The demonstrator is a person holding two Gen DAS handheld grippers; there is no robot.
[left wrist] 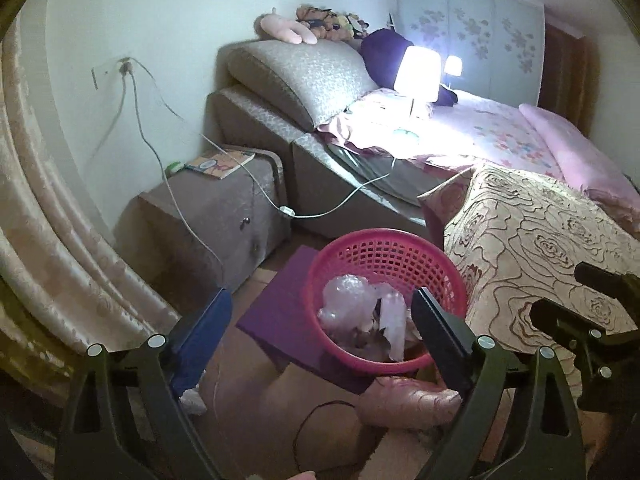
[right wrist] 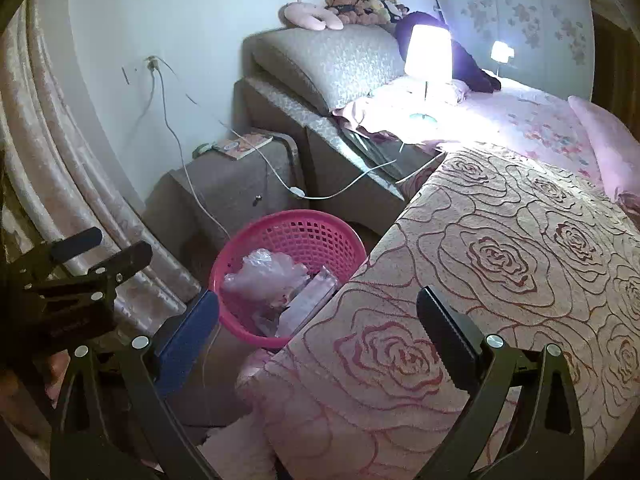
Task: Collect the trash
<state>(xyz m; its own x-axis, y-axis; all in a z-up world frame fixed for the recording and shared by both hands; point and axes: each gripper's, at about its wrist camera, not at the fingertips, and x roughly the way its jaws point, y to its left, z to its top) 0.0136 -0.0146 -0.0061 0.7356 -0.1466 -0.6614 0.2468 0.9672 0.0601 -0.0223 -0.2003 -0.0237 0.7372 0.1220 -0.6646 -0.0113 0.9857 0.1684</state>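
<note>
My left gripper (left wrist: 322,334) has its fingers spread wide, nothing between them, hanging above the pink basket (left wrist: 452,280) on the floor. My right gripper (right wrist: 318,330) is just as wide apart and empty, over the edge of the rose-patterned blanket (right wrist: 520,248). The basket (right wrist: 296,228) holds crumpled clear plastic wrap (left wrist: 352,300) and a flat clear package (right wrist: 312,300). It stands on a purple mat (left wrist: 280,300), between the blanket and the nightstand (left wrist: 216,216). Beyond, a lit lamp (left wrist: 418,74) stands on the bed (left wrist: 500,136).
</note>
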